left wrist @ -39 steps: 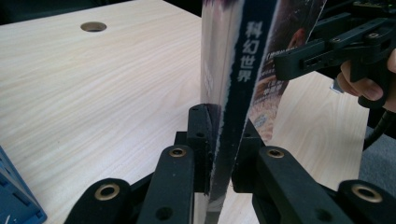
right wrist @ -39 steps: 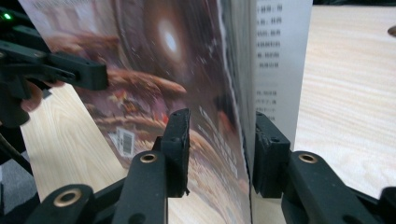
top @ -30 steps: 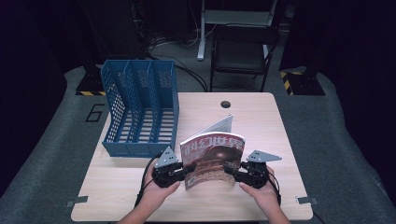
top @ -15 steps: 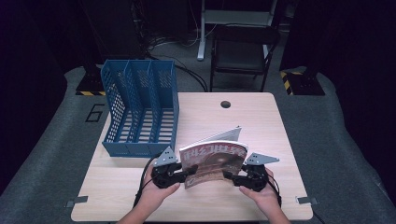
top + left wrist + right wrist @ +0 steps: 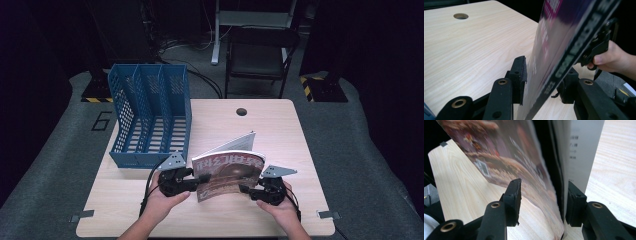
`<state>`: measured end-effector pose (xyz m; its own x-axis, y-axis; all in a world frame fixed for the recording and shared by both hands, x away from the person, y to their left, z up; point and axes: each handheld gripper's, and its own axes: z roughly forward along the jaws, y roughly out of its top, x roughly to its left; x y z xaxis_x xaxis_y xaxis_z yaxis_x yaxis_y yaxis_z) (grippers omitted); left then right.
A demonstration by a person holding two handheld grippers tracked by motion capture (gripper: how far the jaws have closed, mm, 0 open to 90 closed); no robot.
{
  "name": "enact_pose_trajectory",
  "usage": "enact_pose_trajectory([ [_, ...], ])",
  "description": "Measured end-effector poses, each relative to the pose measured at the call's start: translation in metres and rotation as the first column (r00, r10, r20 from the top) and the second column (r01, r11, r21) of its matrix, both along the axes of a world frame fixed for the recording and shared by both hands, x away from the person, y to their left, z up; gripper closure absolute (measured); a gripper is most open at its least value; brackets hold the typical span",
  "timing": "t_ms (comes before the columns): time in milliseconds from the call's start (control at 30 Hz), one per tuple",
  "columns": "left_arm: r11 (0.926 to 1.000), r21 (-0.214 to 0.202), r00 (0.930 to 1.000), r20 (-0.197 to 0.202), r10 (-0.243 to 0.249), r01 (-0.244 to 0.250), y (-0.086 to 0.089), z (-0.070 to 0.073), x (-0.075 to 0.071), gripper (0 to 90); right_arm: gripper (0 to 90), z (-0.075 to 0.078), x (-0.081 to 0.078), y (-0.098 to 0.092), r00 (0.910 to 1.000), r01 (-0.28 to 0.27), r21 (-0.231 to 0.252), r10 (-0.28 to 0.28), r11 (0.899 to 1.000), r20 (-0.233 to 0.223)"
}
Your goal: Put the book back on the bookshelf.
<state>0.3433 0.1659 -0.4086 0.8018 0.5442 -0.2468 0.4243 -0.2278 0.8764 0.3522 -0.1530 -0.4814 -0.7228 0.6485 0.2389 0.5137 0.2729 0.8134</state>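
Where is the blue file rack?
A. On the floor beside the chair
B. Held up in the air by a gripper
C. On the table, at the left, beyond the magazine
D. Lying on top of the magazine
C: in the high view the blue file rack stands on the table at its left side, farther back than the magazine.

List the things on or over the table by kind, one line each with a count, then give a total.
Magazine: 1
Blue file rack: 1
Hand-held gripper: 2, the left hand-held gripper and the right hand-held gripper
Total: 4
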Motion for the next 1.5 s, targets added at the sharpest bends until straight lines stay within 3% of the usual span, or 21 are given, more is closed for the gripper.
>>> enact_pose_trajectory([
  [133, 0.9998, 0.014, 0.9995, 0.028, -0.016, 0.016, 0.0, 0.005, 0.002, 62.8, 54.5, -0.006, 0.002, 0.001, 0.9997, -0.003, -0.028, 0.003, 1.0, -0.023],
  [367, 0.9997, 0.02, 0.9991, 0.039, -0.017, 0.016, -0.002, 0.011, 0.001, 63.0, 57.7, -0.012, 0.005, 0.001, 0.9988, 0.001, -0.056, -0.003, 0.998, -0.048],
  [633, 0.9998, 0.004, 0.9991, 0.038, -0.019, 0.019, -0.002, 0.015, 0.0, 68.0, 63.1, -0.014, 0.005, -0.002, 0.9959, 0.004, -0.031, -0.006, 1.0, -0.09],
  [833, 0.9997, 0.017, 0.9987, 0.047, -0.02, 0.019, -0.001, 0.019, -0.002, 73.0, 67.0, -0.015, 0.006, -0.002, 0.9937, 0.011, -0.027, -0.014, 1.0, -0.111],
  [1233, 0.997, 0.076, 0.9972, 0.07, -0.024, 0.018, -0.005, 0.025, -0.01, 80.6, 77.4, -0.015, 0.005, 0.002, 0.9953, 0.013, -0.043, -0.017, 0.999, -0.095],
  [1367, 0.9941, 0.106, 0.9951, 0.093, -0.031, 0.021, -0.008, 0.026, -0.014, 82.7, 81.9, -0.014, 0.004, 0.006, 0.9981, 0.013, -0.066, -0.016, 0.998, -0.059],
  [1500, 0.9923, 0.123, 0.9939, 0.106, -0.029, 0.016, -0.01, 0.028, -0.017, 83.0, 84.6, -0.013, 0.003, 0.014, 0.9984, 0.05, -0.095, -0.052, 0.994, -0.022],
])
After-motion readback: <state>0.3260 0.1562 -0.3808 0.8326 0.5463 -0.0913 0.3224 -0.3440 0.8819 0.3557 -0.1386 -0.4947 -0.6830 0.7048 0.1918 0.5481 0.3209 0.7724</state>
